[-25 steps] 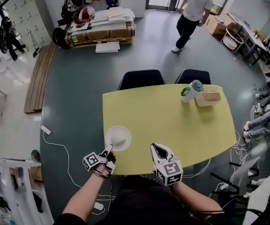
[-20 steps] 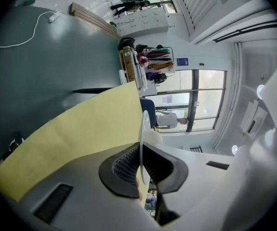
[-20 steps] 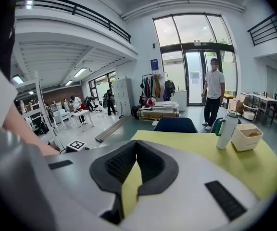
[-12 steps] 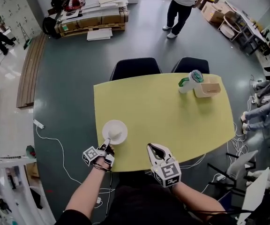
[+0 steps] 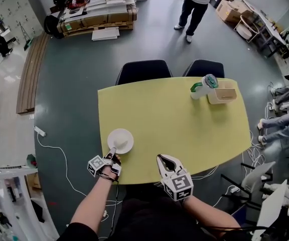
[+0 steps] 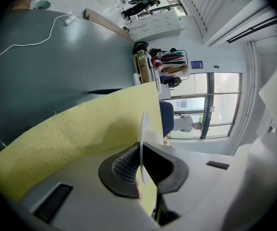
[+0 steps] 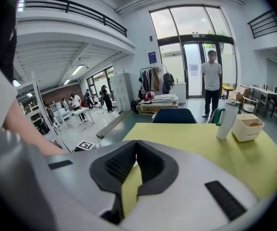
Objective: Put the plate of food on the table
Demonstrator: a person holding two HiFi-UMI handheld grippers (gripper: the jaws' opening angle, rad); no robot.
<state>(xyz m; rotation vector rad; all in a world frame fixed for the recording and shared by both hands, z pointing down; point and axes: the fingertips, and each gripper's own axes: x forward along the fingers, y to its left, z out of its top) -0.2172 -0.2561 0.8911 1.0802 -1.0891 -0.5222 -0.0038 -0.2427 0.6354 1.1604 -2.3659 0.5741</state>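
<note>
A white plate [image 5: 120,140] carrying a pale lump of food is over the near left corner of the yellow table [image 5: 184,129]. My left gripper [image 5: 113,152] is shut on its near rim. In the left gripper view the plate [image 6: 142,129] shows edge-on, clamped between the two black pads [image 6: 124,170], close to the table top. Whether the plate rests on the table I cannot tell. My right gripper [image 5: 165,159] hangs at the table's front edge, shut with nothing in it; its tips meet in the right gripper view [image 7: 136,146].
A white tumbler with a green lid [image 5: 200,88] and a beige box [image 5: 223,94] stand at the table's far right. Two dark chairs [image 5: 143,71] [image 5: 203,68] sit behind the table. A person [image 5: 194,4] stands further back. A cable [image 5: 59,149] lies on the floor at the left.
My left gripper has sunk with the plate, bringing it down towards the near left part of the table. The right gripper has dropped a little at the front edge.
</note>
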